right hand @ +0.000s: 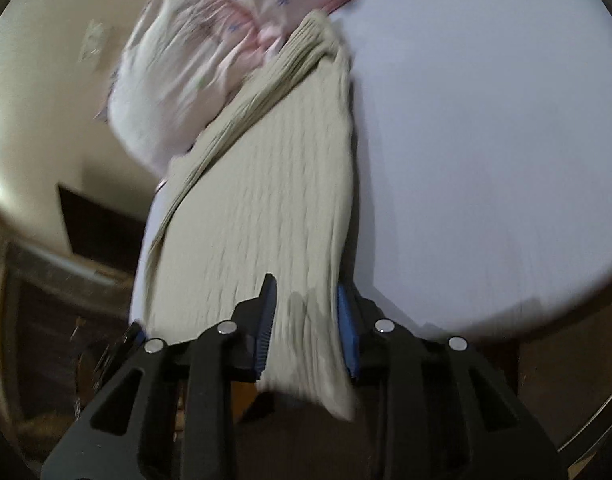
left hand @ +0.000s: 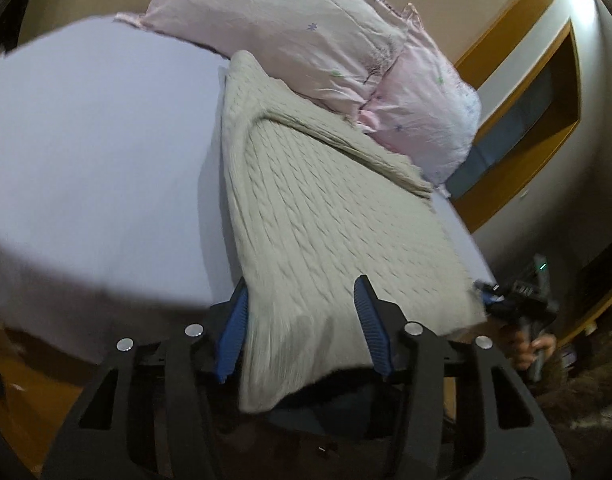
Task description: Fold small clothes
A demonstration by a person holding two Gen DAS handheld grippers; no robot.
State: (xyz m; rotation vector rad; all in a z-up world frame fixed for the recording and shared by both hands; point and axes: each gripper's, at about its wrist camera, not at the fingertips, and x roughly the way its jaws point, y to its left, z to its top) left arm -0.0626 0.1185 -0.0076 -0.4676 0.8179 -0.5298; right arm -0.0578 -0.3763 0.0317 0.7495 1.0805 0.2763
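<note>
— Where: beige cable-knit sweater (left hand: pixel 330 216) spread along the right side of a bed (left hand: pixel 97 152) with a lilac sheet, far end tucked against two pink floral pillows (left hand: pixel 289 28). Near hem hanging off the bed's edge.

— Grip? Left gripper (left hand: pixel 301 320) with blue-padded fingers (left hand: pixel 235 320) set fairly wide, hem lying between them; whether actually pinched, cannot tell. Right gripper (right hand: pixel 306 320) with fingers (right hand: pixel 267 312) narrower, bunching the knit at the opposite hem corner, apparently gripping it.

— Step in hand, judging from this: lifting the hem to carry it toward the pillows for a half fold.

— Doing it well? Close the left side firmly before rising. Keep both corners level and evenly apart, so the knit stays taut without stretching. Travel in a low arc, then land hem on the far edge squarely. Heavy knit likely to sag in the middle and drag; motion blur in both views suggests slowing down.
</note>
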